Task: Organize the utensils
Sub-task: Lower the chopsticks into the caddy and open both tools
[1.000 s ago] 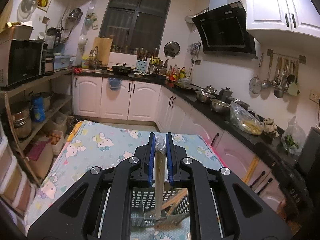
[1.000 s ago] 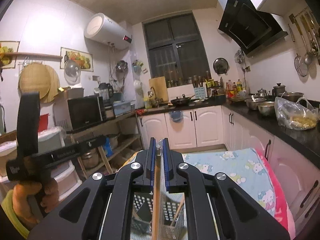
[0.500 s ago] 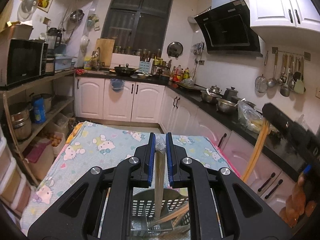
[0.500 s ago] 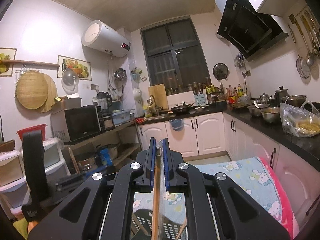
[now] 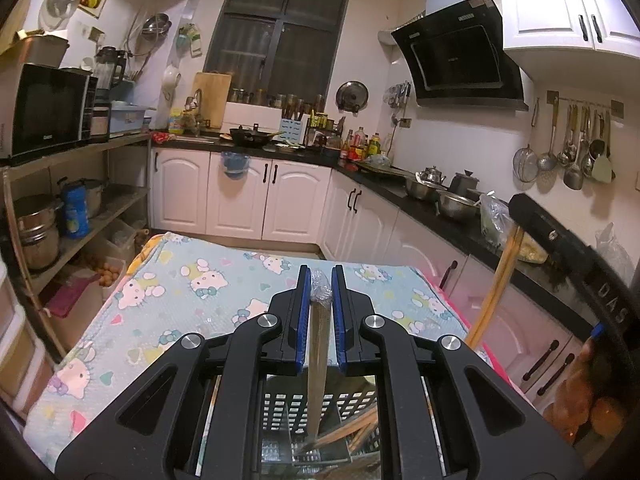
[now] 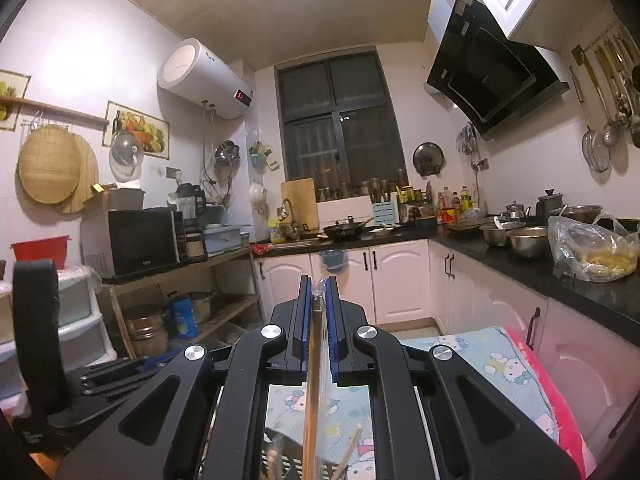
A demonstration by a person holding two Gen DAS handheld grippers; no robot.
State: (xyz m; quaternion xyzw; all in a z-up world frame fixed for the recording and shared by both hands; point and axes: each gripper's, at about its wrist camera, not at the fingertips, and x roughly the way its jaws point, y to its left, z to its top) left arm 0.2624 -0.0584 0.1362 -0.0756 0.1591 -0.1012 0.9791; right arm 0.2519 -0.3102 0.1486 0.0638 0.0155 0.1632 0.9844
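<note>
My left gripper [image 5: 321,280] is shut on a plastic-wrapped wooden utensil [image 5: 318,360] that hangs down into a black slotted utensil basket [image 5: 316,412] on the Hello Kitty tablecloth [image 5: 192,296]. Other wooden sticks [image 5: 352,430] lean inside the basket. My right gripper [image 6: 319,288] is shut on a pair of plastic-wrapped wooden chopsticks [image 6: 312,392], held upright above the basket rim [image 6: 280,460]. In the left wrist view the right gripper body [image 5: 568,256] and its chopsticks [image 5: 496,280] show at the right.
Black countertop [image 5: 432,216] with steel bowls and a food bag runs along the right. White cabinets [image 5: 240,196] stand at the back. A shelf [image 5: 60,160] with a microwave stands left. The left gripper's body [image 6: 36,328] shows at the left of the right wrist view.
The right gripper has risen with its chopsticks, so the basket sits lower in its view. The left gripper has tilted up slightly, still holding its utensil in the basket.
</note>
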